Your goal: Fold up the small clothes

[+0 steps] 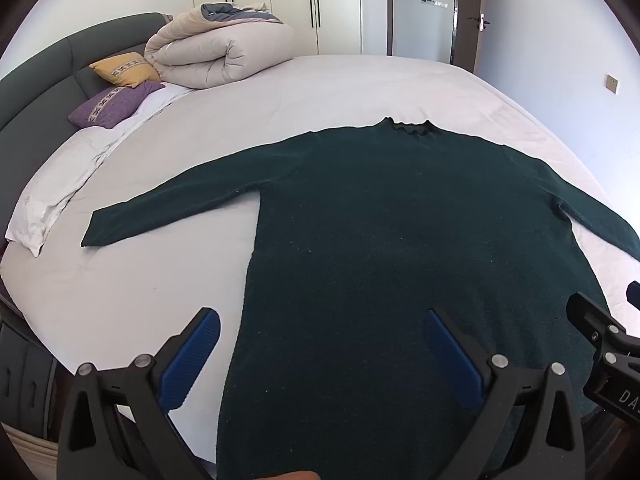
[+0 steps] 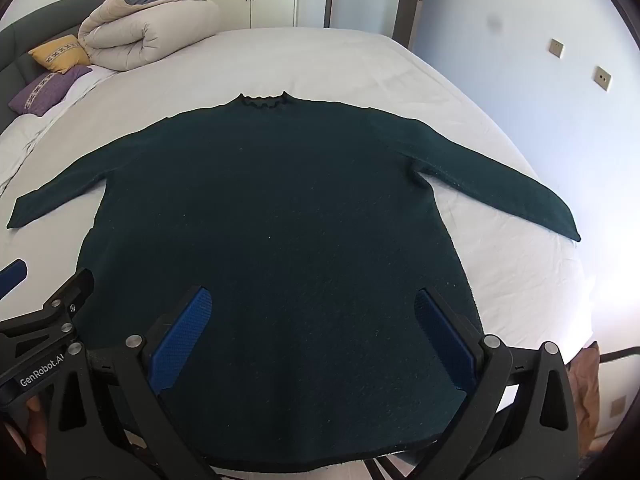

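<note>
Clearly nothing folded yet. Dark green sweater (image 2: 276, 220) spread flat on the white bed (image 2: 340, 64), collar (image 2: 262, 102) at the far end, hem (image 2: 320, 454) at the near edge. Both sleeves stretched out to the sides, left sleeve (image 1: 168, 208) and right sleeve (image 2: 500, 184) lying straight on the sheet. Left claw (image 1: 320, 356) released, hovering above the lower left part of the sweater, holding nothing. Right claw (image 2: 314, 336) released too, above the lower middle part, also empty. Probably just the start: sleeves to bring in, then body to fold over. Rolled duvet (image 1: 216, 54) and two pillows far away near the headboard.
</note>
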{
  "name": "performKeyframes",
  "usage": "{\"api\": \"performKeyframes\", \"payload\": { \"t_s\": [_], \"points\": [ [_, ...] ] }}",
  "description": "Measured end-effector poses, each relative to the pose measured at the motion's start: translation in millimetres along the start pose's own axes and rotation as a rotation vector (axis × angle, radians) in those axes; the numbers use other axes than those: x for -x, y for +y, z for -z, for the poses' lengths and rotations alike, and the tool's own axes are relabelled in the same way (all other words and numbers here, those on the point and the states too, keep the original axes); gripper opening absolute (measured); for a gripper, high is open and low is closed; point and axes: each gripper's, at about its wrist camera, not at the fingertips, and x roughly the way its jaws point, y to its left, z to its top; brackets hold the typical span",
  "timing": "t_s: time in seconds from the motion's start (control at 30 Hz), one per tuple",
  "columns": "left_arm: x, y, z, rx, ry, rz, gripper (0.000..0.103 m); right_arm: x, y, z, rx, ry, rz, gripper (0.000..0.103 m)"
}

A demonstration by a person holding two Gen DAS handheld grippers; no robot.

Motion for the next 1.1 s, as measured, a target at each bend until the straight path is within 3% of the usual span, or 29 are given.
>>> {"api": "performKeyframes", "payload": {
  "t_s": [0.37, 1.1],
  "points": [
    [-0.7, 12.7, 0.7, -0.003, -0.001, 0.007, 0.103, 1.5, 0.6, 2.5, -0.001, 0.003, -0.007, 0.103],
    [-3.6, -1.2, 1.0, -0.011, 0.006, -0.001, 0.103, -1.4, 1.2, 2.2, -0.003, 0.006, -0.006, 0.103]
  ]
}}
